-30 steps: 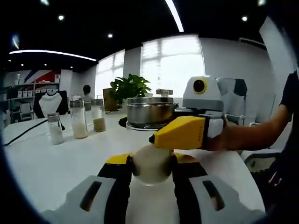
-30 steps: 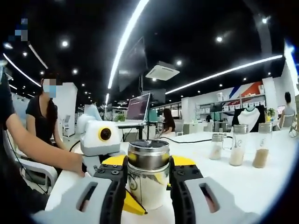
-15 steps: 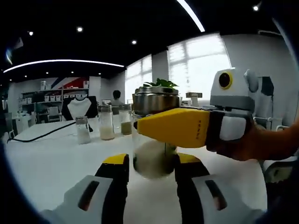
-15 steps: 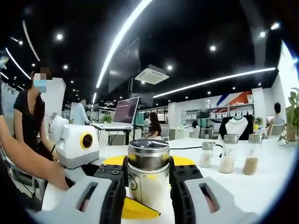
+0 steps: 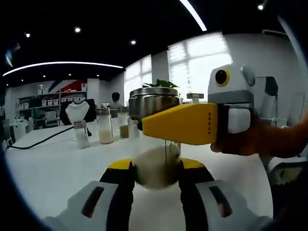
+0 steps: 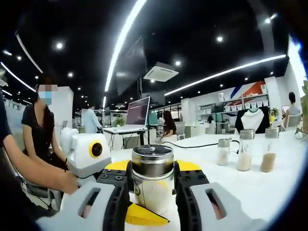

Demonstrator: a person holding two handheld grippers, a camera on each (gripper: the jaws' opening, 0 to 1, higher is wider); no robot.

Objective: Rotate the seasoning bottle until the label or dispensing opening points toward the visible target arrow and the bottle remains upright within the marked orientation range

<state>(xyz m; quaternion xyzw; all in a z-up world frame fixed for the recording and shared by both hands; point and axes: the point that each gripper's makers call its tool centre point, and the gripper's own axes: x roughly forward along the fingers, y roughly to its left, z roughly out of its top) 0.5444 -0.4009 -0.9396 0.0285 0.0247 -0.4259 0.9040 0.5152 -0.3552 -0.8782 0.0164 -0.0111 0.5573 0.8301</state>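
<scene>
Seasoning bottle: a clear glass jar with a steel cap, pale powder in its lower part, standing on the white table directly ahead of both cameras.
Long axis: vertical; the cap sits level on top and the body shows no lean in either view.
Right gripper: its black jaws stand on either side of the bottle just below the cap, pressed against the glass, so I judge it clenched on the bottle.
Left gripper: its jaws flank the lower, powder-filled part of the bottle from the opposite side; they look closed against the glass, though contact is hard to confirm through the distortion.
Crossing: in the left gripper view the right gripper's yellow jaw reaches across the bottle just under the cap; in the right gripper view the left gripper's yellow tip lies low in front of the bottle's base.
Nearer hand: both are at the bottle; the right holds high, the left low.
Facing: a faint printed mark shows on the glass toward the right gripper's camera; which way the cap's dispensing holes point cannot be told, and no target arrow can be made out.
Coming move: a turn about the upright axis, in my judgement, with one grip steadying.
Other jars: three stand together, well apart.
</scene>
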